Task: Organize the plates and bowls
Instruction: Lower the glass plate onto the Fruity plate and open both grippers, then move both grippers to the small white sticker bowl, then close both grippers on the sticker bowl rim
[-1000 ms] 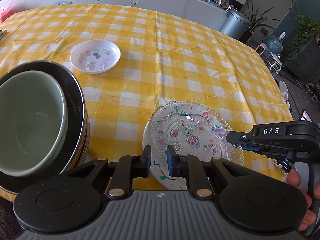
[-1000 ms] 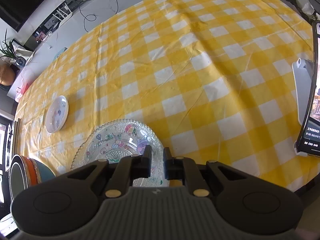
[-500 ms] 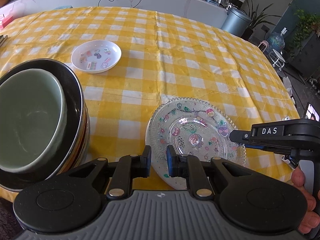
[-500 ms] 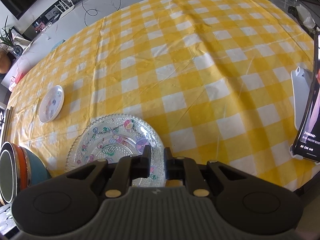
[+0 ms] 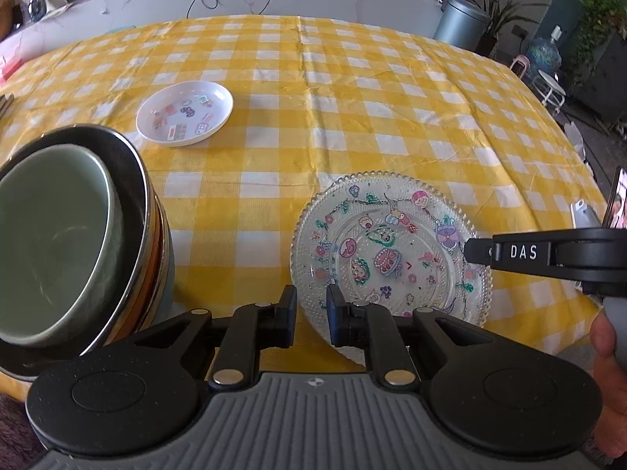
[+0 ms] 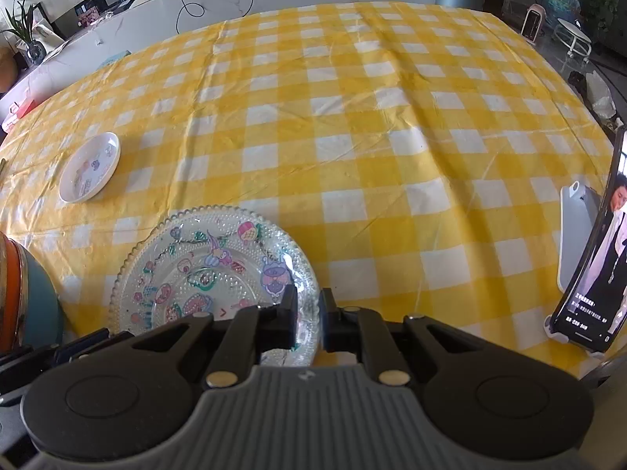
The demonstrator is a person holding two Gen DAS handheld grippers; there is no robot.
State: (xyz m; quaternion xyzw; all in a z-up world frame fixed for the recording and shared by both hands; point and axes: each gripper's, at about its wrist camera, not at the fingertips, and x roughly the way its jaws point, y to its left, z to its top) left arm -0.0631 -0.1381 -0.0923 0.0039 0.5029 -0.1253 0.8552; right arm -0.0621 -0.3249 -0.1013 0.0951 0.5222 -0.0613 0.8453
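A clear glass plate (image 5: 392,250) with cartoon decals hangs over the near edge of the yellow checked table (image 5: 352,98). My left gripper (image 5: 311,313) is shut on its near-left rim. My right gripper (image 5: 468,252) pinches the right rim, one finger above and one below. In the right wrist view the plate (image 6: 203,270) has its rim caught between the fingertips of the right gripper (image 6: 308,313). A stack of bowls (image 5: 58,235), pale green inside a dark-rimmed one over orange and blue, stands to the left. A small white plate (image 5: 184,117) with stickers lies farther back.
A phone on a stand (image 6: 591,258) stands at the table's right edge. A person's hand (image 5: 607,340) holds the right gripper's handle. Beyond the table are a white counter with cables, a grey bin (image 5: 458,19) and plants. The stack of bowls (image 6: 23,293) is close to the plate's left.
Both grippers have rolled with the glass plate still pinched, so the table looks more level in both views. The plate keeps its place between the fingers of each gripper.
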